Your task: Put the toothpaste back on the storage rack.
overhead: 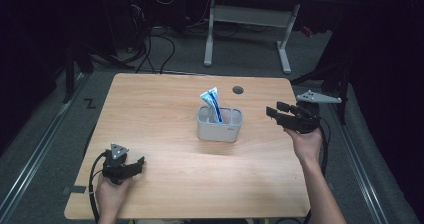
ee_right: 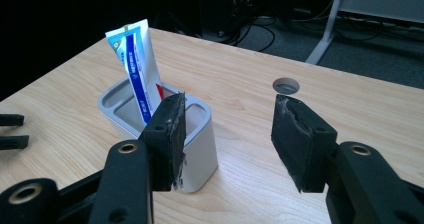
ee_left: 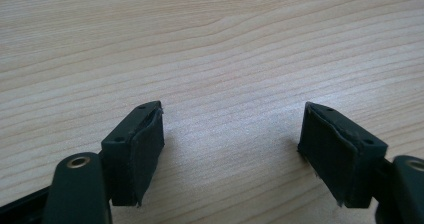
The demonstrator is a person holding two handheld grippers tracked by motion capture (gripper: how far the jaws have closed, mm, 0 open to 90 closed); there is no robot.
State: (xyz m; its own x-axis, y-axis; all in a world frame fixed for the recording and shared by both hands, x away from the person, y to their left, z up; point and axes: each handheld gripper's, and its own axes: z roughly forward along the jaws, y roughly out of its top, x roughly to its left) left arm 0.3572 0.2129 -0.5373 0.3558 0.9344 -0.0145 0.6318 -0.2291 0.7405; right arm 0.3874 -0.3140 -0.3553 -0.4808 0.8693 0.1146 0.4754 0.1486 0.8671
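So the right gripper (overhead: 276, 112) is held up off the table (overhead: 160, 109) at its right edge, wrist bent, jaws pointed left toward the grey holder (overhead: 219, 125). Its jaws are kept apart with nothing gripped between them. The holder sits near the middle of the table, and a white-and-blue toothpaste tube (overhead: 212, 102) is stood in its left compartment, leaning a bit. The left gripper (overhead: 137, 164) is parked low at the near left corner, hand wrapped around it from below, jaws spread wide over bare wood, well apart from the holder.
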